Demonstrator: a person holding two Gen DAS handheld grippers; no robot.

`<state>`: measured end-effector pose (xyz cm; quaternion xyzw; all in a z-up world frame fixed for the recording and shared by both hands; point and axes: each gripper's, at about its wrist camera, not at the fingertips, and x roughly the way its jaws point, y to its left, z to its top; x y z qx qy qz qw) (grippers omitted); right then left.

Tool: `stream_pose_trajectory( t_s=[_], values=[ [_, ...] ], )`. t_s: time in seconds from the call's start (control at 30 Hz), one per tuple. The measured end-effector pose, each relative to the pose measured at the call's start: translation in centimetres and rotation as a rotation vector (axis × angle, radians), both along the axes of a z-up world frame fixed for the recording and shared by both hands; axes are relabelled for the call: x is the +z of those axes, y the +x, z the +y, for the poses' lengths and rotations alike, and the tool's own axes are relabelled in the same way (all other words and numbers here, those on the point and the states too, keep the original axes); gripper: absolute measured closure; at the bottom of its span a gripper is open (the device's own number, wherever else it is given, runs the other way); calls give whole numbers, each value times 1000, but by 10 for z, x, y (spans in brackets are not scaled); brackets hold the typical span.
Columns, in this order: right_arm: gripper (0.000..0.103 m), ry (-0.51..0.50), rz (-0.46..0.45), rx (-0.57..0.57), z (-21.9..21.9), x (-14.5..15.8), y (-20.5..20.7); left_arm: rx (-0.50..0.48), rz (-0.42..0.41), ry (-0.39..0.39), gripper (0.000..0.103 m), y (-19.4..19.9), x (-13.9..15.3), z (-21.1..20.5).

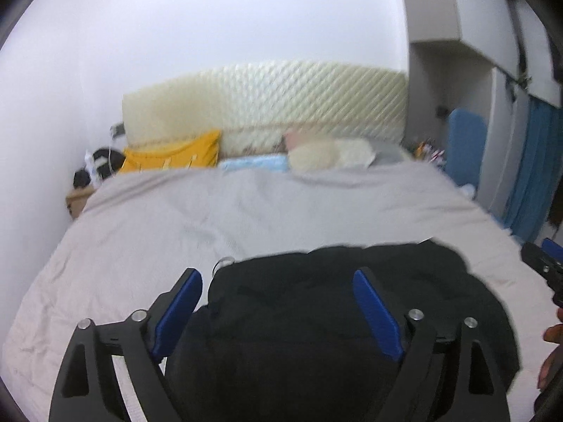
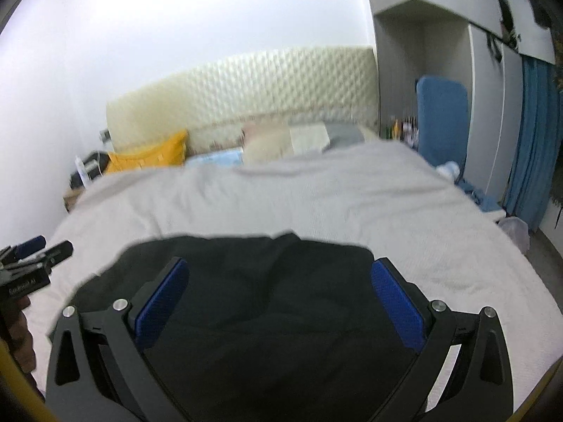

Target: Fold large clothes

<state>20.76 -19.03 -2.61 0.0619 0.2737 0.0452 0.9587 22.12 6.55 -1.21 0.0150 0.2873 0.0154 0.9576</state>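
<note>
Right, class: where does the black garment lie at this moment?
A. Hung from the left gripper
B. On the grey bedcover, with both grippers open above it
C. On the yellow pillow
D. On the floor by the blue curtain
B: the black garment lies on the grey bedcover, and the left gripper and right gripper stand open above it with nothing between their pads.

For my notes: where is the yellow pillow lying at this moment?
In both wrist views the yellow pillow lies at the head of the bed, on the left, against the quilted headboard and beside a light blue pillow.
</note>
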Motion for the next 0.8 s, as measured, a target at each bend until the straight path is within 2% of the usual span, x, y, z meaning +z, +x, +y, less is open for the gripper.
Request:
stream_pose_trajectory(
  t_s=[0.2,0.27,0.4,0.5,0.8],
  values=[
    [0,-14,-111,-10,9,59,-54,-54,-100,-29,12,-66,49,-14],
    [0,-27,-148,-3,13,75,-74,-60,-128,-31,7,-86,61,-18],
    [0,-36,-213,24,24,98,-106,-72,-157,-28,6,-117,77,-20],
    [0,-27,-256,51,31,110,-132,-90,-167,-56,6,-142,85,-17],
    [0,-27,-321,79,52,125,-187,-103,-224,-60,6,-197,107,-10]
  ],
)
